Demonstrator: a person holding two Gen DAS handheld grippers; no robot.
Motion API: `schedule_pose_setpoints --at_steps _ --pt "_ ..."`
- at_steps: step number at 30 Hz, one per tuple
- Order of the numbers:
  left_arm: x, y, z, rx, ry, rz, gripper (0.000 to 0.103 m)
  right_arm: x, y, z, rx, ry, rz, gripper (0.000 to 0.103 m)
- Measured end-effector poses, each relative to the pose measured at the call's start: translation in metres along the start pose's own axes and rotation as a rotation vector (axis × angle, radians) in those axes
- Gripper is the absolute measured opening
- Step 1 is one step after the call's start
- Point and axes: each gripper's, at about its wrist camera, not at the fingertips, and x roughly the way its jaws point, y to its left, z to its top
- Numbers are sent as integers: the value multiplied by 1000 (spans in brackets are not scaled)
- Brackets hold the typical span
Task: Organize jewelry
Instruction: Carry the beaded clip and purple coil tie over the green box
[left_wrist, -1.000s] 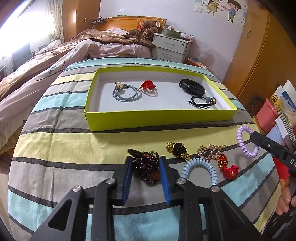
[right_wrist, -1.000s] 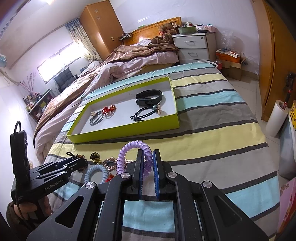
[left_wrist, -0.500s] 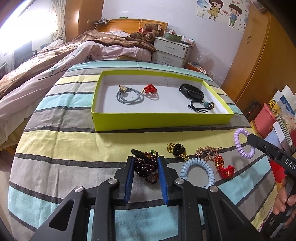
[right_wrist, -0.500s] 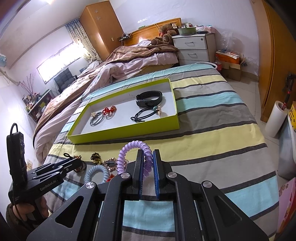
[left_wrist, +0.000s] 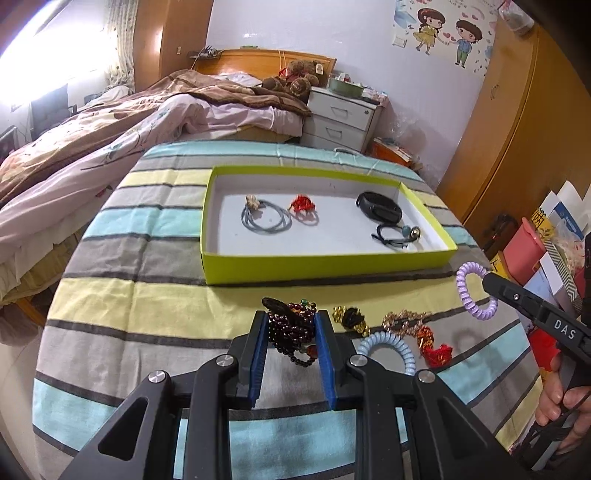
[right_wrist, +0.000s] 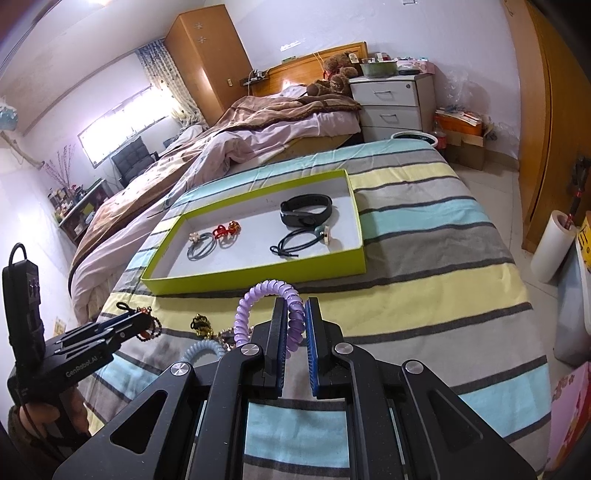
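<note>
My left gripper (left_wrist: 290, 325) is shut on a dark red bead bracelet (left_wrist: 290, 332) and holds it above the striped cloth. My right gripper (right_wrist: 295, 314) is shut on a purple coil hair tie (right_wrist: 258, 306), lifted off the cloth; the tie also shows in the left wrist view (left_wrist: 474, 291). A lime-green tray (left_wrist: 321, 264) lies beyond, with a grey hair tie (left_wrist: 264, 218), a red knot tie (left_wrist: 303, 205), a black band (left_wrist: 378, 208) and a black cord tie (left_wrist: 397, 236). On the cloth lie a pale blue coil tie (left_wrist: 388, 347), a gold-and-black piece (left_wrist: 351, 317), a gold chain piece (left_wrist: 404, 319) and a red-gold charm (left_wrist: 434, 347).
The striped table (left_wrist: 147, 295) ends at a curved front edge. A bed (left_wrist: 92, 147) lies to the left, a white nightstand (left_wrist: 343, 118) behind, wooden wardrobe (left_wrist: 517, 129) and boxes (left_wrist: 535, 251) at right.
The left gripper has lifted with the bead bracelet, and both views have tilted up. The right gripper has raised the purple coil tie a little.
</note>
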Motion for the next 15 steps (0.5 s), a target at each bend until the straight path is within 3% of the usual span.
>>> schedule_pose_setpoints --at_steps 15 --pt "-1 3 44 10 -43 -14 26 26 22 46 -97 2 -22 10"
